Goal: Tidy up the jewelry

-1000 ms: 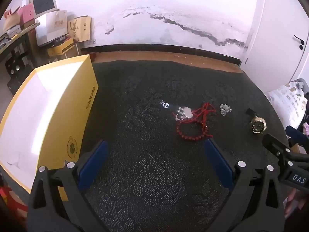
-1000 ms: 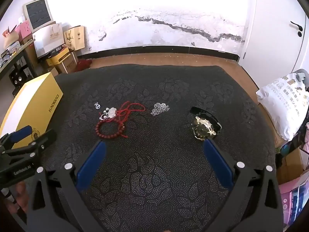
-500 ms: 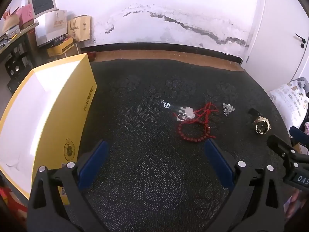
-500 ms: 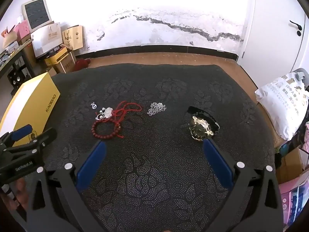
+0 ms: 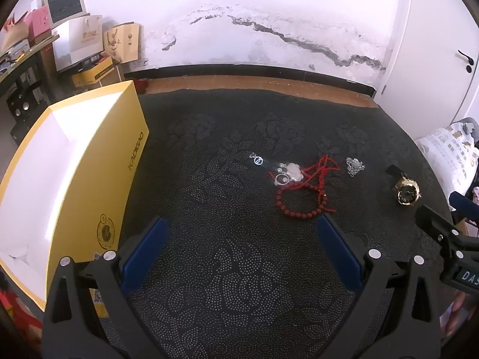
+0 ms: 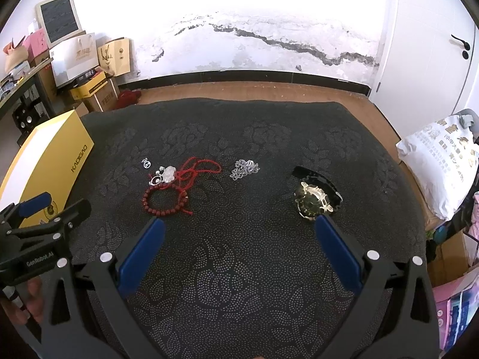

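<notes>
Our left claw [image 5: 239, 233] hangs spread wide over the dark cloth [image 5: 227, 284], gripping nothing. Our right claw [image 6: 239, 234] is spread too, empty. Just ahead of the left one lies the red bead bracelet [image 5: 301, 202], tangled with a red cord [image 5: 321, 169]. The gold watch [image 6: 314, 200] sits near our right fingertip. A yellow box [image 5: 60, 179] stands open at far left.
</notes>
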